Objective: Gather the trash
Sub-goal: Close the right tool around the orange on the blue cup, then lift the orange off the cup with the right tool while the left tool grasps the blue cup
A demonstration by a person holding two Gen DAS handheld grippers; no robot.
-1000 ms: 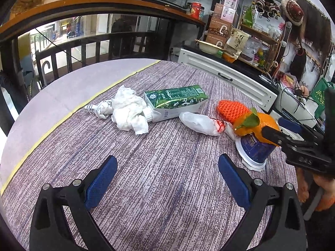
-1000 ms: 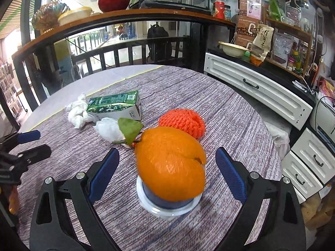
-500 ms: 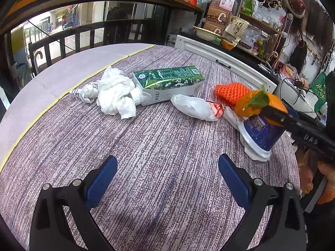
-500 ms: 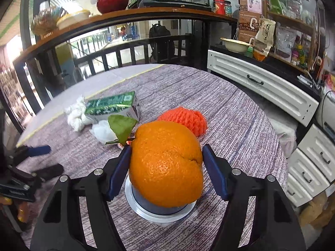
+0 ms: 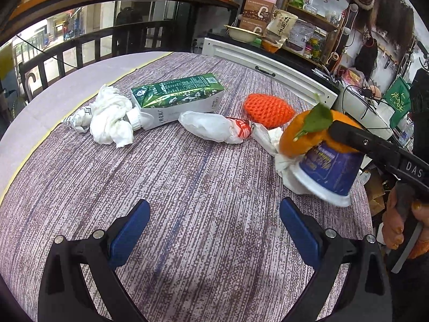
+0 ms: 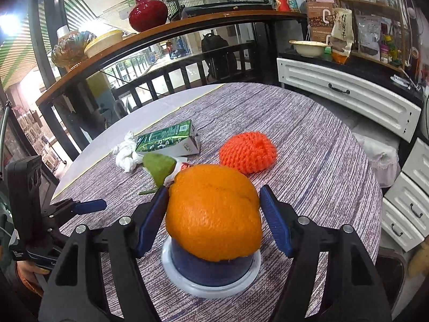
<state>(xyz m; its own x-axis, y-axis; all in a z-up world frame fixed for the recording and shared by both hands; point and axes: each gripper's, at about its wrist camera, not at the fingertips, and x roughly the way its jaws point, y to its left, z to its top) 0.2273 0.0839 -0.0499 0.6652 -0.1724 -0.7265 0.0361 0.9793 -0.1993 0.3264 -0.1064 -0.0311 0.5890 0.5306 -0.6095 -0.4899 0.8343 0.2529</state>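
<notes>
On the table [image 5: 187,187], my right tongs [image 6: 214,214] look clamped on the orange [image 6: 214,212], though contact's hard to see. It's atop a tilted blue cup [image 5: 329,171]. Carton [image 5: 177,99] and tissue [image 5: 110,120] lie beyond; left tongs [image 5: 213,230] spread wide, holding nothing.

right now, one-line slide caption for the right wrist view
Right gripper closed on an orange sitting atop an upside-down blue cup on the table.

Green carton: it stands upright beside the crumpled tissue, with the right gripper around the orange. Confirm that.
Not quite. The green carton lies on its side, not upright, as the left wrist view shows. It is beside the crumpled tissue, and the right gripper does sit around the orange.
</notes>
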